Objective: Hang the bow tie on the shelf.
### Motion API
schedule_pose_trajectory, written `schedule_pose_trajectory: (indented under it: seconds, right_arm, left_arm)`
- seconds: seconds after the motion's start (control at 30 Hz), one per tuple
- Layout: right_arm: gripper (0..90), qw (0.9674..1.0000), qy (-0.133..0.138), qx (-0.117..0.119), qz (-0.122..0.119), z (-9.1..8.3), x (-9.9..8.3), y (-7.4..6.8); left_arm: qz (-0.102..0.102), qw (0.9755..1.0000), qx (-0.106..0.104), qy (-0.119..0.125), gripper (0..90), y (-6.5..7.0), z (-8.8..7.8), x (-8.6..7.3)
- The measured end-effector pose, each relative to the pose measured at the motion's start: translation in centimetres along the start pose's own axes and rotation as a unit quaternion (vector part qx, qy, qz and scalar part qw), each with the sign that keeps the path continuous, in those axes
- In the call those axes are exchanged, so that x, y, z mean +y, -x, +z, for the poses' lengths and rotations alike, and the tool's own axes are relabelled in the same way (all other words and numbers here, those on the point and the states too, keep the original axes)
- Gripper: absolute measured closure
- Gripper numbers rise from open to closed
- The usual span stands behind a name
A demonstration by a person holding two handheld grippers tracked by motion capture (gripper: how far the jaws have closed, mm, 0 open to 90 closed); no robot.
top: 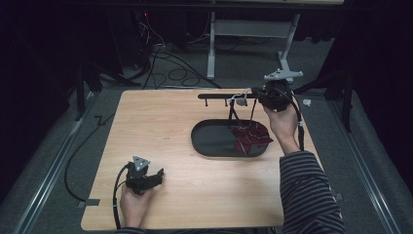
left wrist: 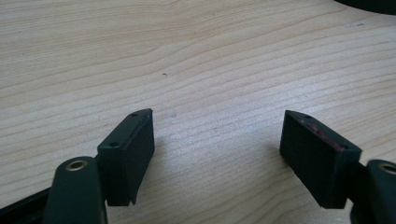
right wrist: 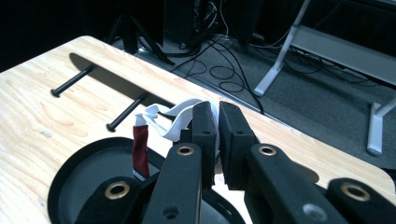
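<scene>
The right tool (right wrist: 217,140) pinches a white strap (right wrist: 175,119) of a dark red garment (top: 251,136) that hangs from it into the black oval tray (top: 207,141) below. The grip looks thin — the strap may slip free near the peg rack (top: 216,96). The left tool (left wrist: 217,154) rests spread on the worktop (top: 195,185).

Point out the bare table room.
Free: the wood between the left gripper and the black tray, and the table's far-left part. Crowded: the far right, where the right gripper holds a white strap by the peg rack.
</scene>
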State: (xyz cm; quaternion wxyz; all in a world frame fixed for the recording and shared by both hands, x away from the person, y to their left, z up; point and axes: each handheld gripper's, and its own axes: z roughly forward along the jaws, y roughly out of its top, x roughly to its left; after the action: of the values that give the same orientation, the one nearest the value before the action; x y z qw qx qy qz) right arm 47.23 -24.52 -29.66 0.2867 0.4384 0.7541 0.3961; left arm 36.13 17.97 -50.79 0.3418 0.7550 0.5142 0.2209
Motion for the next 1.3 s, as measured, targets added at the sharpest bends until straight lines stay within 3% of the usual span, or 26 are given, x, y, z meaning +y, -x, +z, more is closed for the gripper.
schedule_pose_trajectory:
  seconds: [0.2,0.6,1.1,1.3]
  right_arm:
    - [87.6,1.0,-0.001,-0.008,0.002,0.4,0.3,0.3]
    - [87.2,0.9995,-0.03,-0.011,-0.006,2.2,0.0,0.0]
    - [86.5,0.9985,-0.052,-0.015,0.003,4.0,-0.5,0.2]
    - [81.5,0.9984,-0.055,-0.011,0.003,4.1,-0.6,0.1]
  left_arm:
    - [0.0,1.0,0.001,0.0,26.7,0.0,0.0,0.0]
    - [0.0,1.0,0.0,0.0,26.7,0.0,0.0,0.0]
    - [0.0,1.0,0.0,0.0,26.6,0.0,0.0,0.0]
    - [0.0,1.0,0.0,0.0,26.6,0.0,0.0,0.0]
